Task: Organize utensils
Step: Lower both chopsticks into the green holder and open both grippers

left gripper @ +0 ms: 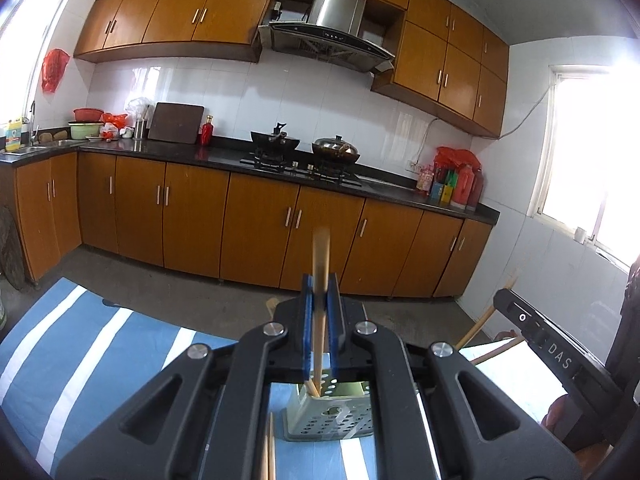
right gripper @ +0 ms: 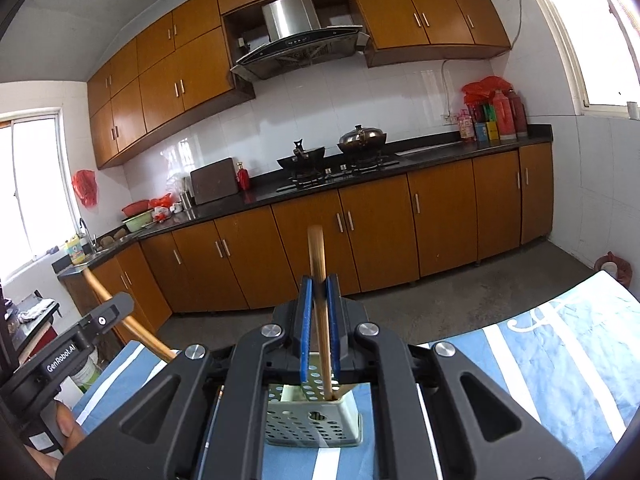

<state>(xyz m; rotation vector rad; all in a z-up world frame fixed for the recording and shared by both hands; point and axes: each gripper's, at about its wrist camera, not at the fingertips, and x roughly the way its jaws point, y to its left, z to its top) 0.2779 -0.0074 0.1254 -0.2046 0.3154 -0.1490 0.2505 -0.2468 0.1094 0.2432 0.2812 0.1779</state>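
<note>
Striped cloth [right gripper: 560, 360] — each gripper's jaws pinch a chopstick over the holder [right gripper: 316, 420] (tips hidden inside).

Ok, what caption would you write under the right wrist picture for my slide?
Right gripper lowers a wooden chopstick into the perforated utensil holder on the striped cloth.

In the left wrist view the upper end of the chopstick [left gripper: 321, 276] is smeared by blur, and its lower end vanishes inside the perforated holder [left gripper: 332, 416], whose sides are hidden behind the gripper's black frame. Two more wooden sticks [left gripper: 268, 456] are cut off by the bottom edge. In the right wrist view a thumb [right gripper: 70, 426] shows, the rest of that hand hidden.
</note>
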